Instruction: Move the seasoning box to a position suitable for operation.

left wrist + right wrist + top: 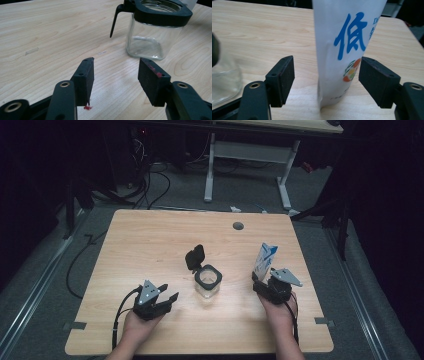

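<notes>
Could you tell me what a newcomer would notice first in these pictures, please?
Probably the clear glass jar with its black lid flipped open, mid-table. Next, the white pouch with blue print, upright to its right, between the open right gripper's pads without touching. The left gripper waits open nearby.

white pouch [264,260] upright, open jar [207,281] beside

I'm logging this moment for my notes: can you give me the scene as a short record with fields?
Surface: wooden table
Jar: clear glass jar, upright at centre, black hinged lid flipped open
Pouch: white pouch with blue print, standing upright at right
Left gripper: open, nothing between its jaws, pointing at the jar
Right gripper: open, jaws either side of the pouch, not pressing it
</notes>
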`<state>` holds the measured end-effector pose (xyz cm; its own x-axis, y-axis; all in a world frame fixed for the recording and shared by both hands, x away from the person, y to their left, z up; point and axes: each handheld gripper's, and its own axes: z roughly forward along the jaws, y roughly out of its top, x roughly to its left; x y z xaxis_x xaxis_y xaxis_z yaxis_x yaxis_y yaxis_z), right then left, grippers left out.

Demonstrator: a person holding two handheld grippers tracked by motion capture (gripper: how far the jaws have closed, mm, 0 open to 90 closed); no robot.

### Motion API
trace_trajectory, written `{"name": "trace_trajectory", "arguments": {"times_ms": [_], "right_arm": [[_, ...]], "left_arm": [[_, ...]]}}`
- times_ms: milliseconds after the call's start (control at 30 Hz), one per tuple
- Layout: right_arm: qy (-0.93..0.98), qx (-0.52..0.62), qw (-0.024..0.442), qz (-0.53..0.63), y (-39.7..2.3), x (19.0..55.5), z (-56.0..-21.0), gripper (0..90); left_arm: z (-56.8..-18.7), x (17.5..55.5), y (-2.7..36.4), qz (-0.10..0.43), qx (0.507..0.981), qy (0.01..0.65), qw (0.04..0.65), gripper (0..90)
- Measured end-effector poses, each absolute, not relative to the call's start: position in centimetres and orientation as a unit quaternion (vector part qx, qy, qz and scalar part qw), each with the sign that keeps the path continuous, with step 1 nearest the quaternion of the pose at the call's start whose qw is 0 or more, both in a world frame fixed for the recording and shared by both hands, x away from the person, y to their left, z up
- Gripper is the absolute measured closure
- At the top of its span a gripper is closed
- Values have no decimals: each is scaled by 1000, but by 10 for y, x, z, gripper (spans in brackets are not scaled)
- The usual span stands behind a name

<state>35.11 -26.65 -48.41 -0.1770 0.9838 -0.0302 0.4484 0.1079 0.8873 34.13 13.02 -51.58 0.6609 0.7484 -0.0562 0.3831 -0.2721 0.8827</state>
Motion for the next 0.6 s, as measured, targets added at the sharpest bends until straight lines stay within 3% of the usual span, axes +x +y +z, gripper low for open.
{"name": "trace_trajectory", "arguments": {"times_ms": [133, 233, 267, 433, 467, 500, 600], "right_arm": [[645, 561, 335, 396, -271, 364, -485, 241], [643, 566, 330, 397, -274, 371, -485, 261], [644, 565, 330, 398, -275, 372, -486, 325], [645, 564, 329, 398, -278, 373, -485, 433], [645, 562, 327, 401, -279, 372, -484, 494], [645, 562, 327, 401, -279, 372, -484, 494], [646, 558, 327, 405, -281, 368, -484, 602]], "left_arm": [[-517, 345, 132, 187, 774, 362, 485, 473], [-518, 347, 134, 187, 773, 365, 485, 474], [-519, 348, 134, 186, 773, 367, 484, 474], [-519, 348, 134, 190, 772, 368, 482, 474], [-519, 348, 134, 188, 772, 368, 482, 474], [-519, 348, 134, 188, 772, 368, 482, 474], [-519, 346, 133, 187, 771, 367, 485, 474]]}}
